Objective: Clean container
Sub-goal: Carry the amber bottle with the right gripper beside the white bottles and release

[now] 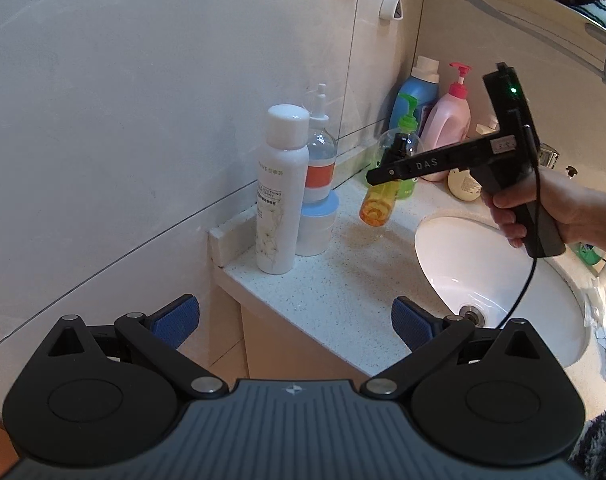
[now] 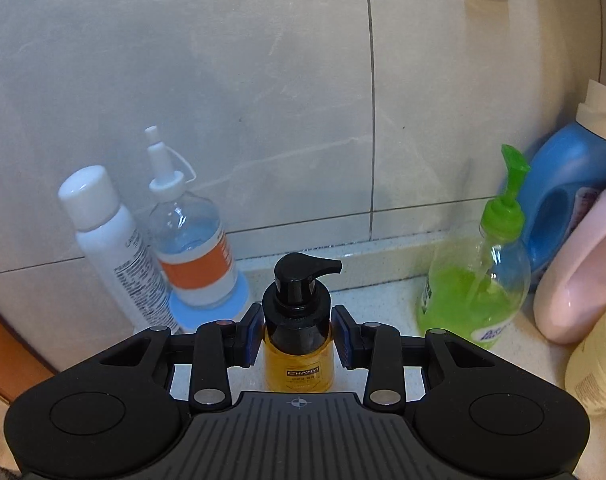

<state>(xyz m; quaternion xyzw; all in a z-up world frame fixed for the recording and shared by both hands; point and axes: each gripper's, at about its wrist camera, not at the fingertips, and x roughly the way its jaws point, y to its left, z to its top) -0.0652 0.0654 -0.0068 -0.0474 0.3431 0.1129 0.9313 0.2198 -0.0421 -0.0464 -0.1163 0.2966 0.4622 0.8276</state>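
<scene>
Bathroom vanity: a speckled white countertop [image 1: 335,280] set against a tiled wall [image 1: 143,120], with an oval white sink [image 1: 455,256] sunk into it. Nearest the left wrist camera, the left gripper [image 1: 295,320] hangs above the counter edge just left of the sink, its blue pads spread wide and holding nothing. Beyond the sink's left rim, the right gripper [image 2: 298,330] clamps the amber pump bottle [image 2: 299,344] by its shoulder, lifted clear of the counter and tilted. Farther left of the sink stand a white capped bottle [image 1: 281,192] and a clear nozzle bottle [image 1: 321,160]; behind the sink, a green soap dispenser [image 2: 475,296], blue detergent jug [image 2: 571,208] and pink pump bottle [image 1: 451,120].
</scene>
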